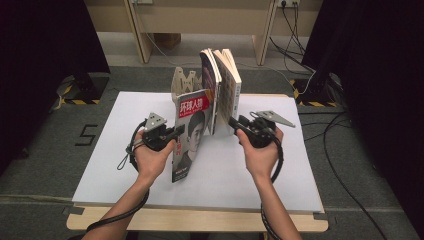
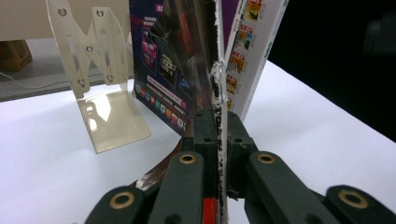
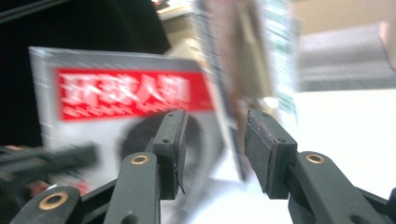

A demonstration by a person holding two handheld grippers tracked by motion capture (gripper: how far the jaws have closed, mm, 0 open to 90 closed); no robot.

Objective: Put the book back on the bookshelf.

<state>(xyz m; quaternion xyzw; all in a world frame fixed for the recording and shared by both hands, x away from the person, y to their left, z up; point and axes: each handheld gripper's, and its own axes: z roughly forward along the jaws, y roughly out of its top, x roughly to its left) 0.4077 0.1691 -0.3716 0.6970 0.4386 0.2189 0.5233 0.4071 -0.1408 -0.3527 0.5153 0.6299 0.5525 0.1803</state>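
Two books [image 1: 222, 85] already lean by our bookend [image 1: 186, 80]; left gripper [image 1: 176, 133] pinches the magazine [image 1: 192, 132], right gripper [image 1: 235, 124] gapes empty, shelving unfinished.

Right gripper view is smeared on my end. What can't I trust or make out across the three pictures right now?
- Right gripper view: motion blur smears the magazine title and the books.
- Left gripper view: magazine top cut off by the upper edge; its closed jaws cover the lower edge.
- High view: bookend base hidden behind the magazine; whether the right gripper touches the books is too small to tell.
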